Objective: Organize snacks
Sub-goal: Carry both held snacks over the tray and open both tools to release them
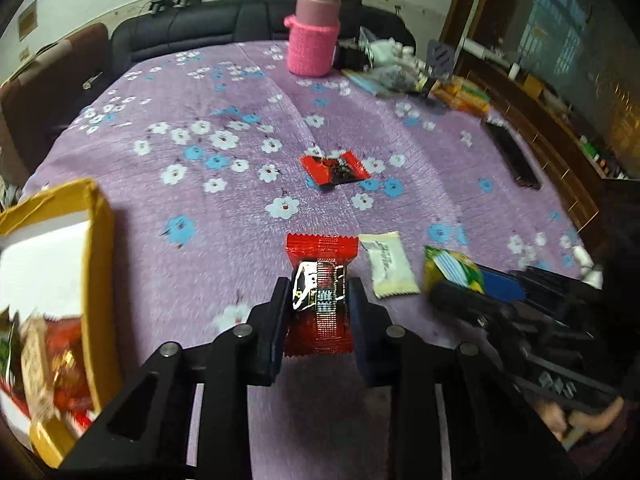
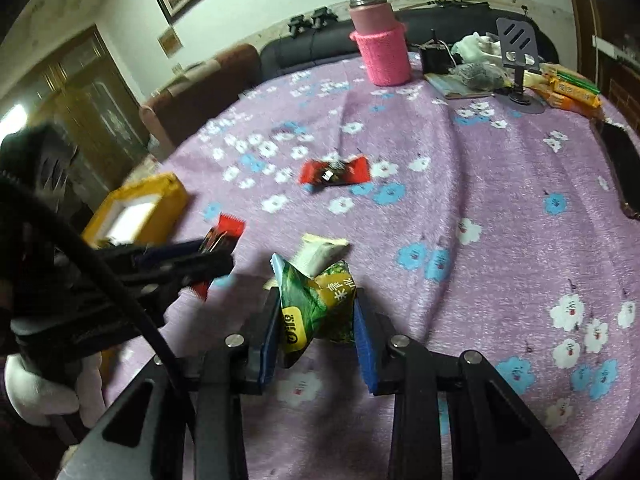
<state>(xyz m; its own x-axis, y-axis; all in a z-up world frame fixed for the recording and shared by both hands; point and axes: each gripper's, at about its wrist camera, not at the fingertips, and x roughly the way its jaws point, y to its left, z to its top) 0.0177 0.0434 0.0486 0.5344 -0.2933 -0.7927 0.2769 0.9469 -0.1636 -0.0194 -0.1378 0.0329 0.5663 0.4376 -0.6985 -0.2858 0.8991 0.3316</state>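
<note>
Two snacks are in the tongs at once: the left gripper is clamped on a red packet, its jaws pressed against the packet's sides, and the right gripper is clamped on a green packet, squeezed and crumpled between the blue pads. Both packets seem lifted a little off the purple flowered cloth, though I cannot tell how far. Just beyond the green packet a white packet lies flat on the cloth, and farther out, near the middle of the table, a second red packet lies alone. To the left stands the yellow box, open, with several wrapped snacks already inside. So the job looks about half done: some are boxed, two are in hand, two are left lying. Both tongs point forward over the table at a low slant, side by side and near each other, the left one nearer the box. At the far edge stand a pink bottle and some clutter.
</note>
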